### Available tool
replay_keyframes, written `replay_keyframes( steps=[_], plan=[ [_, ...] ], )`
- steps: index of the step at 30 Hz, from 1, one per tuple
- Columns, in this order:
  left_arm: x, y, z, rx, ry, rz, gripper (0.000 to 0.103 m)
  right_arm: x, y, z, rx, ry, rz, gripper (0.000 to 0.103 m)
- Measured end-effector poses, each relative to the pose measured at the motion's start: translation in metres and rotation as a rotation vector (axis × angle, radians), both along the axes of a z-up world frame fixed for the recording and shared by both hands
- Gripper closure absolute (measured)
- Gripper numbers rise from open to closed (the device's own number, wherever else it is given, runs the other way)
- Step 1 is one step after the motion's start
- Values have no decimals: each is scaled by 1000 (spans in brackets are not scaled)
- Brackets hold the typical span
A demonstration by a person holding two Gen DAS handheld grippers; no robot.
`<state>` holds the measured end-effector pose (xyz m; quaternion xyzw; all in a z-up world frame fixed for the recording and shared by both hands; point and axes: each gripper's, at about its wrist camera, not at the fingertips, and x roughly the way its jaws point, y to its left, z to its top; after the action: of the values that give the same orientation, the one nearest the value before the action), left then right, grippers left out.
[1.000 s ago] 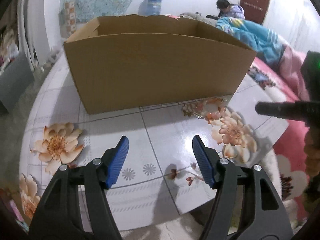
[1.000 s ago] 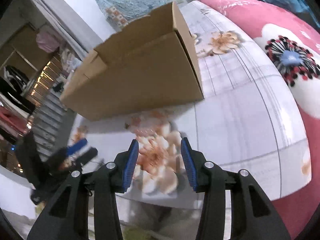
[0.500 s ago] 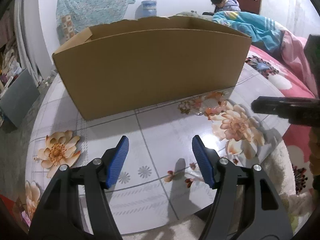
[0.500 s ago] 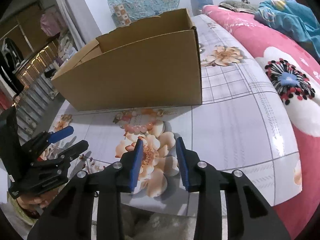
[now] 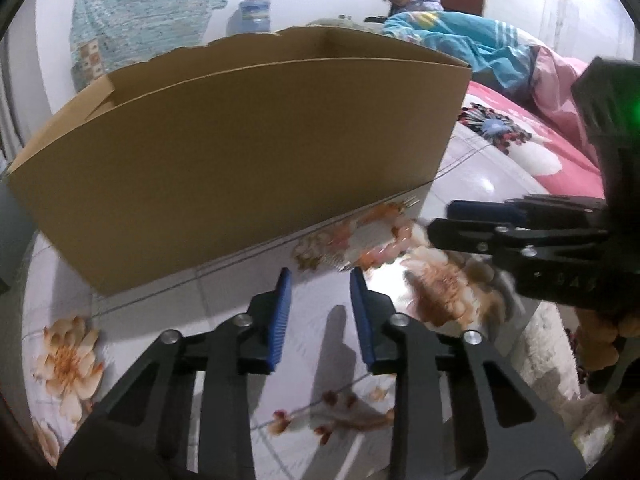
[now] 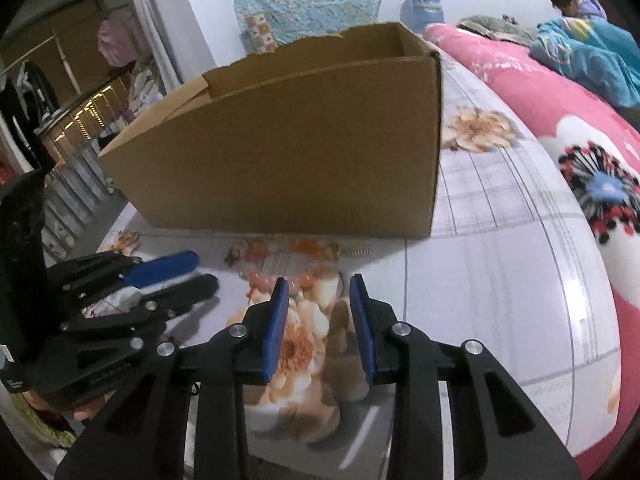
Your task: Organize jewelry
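Note:
A pink bead bracelet [image 5: 380, 250] lies blurred on the flowered table cover, just in front of the cardboard box [image 5: 240, 152]. A small metal clip [image 5: 409, 201] lies at the foot of the box. My left gripper [image 5: 320, 276] hovers short of the beads; its jaws are closing with nothing between them. My right gripper [image 5: 440, 222] comes in from the right, close to the beads. In the right wrist view the bracelet [image 6: 260, 280] lies at the tips of my right gripper [image 6: 319, 280], which is narrowly open and empty. The left gripper [image 6: 206, 271] is at the left there.
The tall open box [image 6: 300, 140] takes up the back of the round table [image 6: 500, 280]. A pink bed [image 6: 560, 92] with a blue blanket runs along the right, and a person sits at its far end. Shelves and hanging clothes [image 6: 80, 112] stand at the left.
The left jaws have narrowed sharply. Both grippers have moved in towards the bracelet and the box, and the right gripper reaches further into the left wrist view. The right jaws have narrowed a little.

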<state>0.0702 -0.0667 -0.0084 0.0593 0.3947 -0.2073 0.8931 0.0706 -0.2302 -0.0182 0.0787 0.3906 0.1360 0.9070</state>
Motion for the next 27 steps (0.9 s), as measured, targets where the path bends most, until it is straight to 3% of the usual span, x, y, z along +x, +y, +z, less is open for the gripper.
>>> replay_keyframes(
  steps=[4, 9, 19, 22, 27],
  plan=[
    [7, -10, 4, -9, -10, -29, 77, 6, 4, 2, -39, -34, 7, 75],
    [13, -30, 6, -36, -10, -102, 78, 10, -9, 2, 18, -32, -20, 75],
    [25, -58, -7, -63, 119, -193, 78, 0, -47, -2, 136, 0, -107, 75],
    [20, -63, -8, -94, 153, -239, 79, -1, -55, -4, 162, 7, -124, 75],
    [-8, -61, -8, -56, 165, -288, 85, -9, -62, -1, 170, -2, -138, 75]
  ],
)
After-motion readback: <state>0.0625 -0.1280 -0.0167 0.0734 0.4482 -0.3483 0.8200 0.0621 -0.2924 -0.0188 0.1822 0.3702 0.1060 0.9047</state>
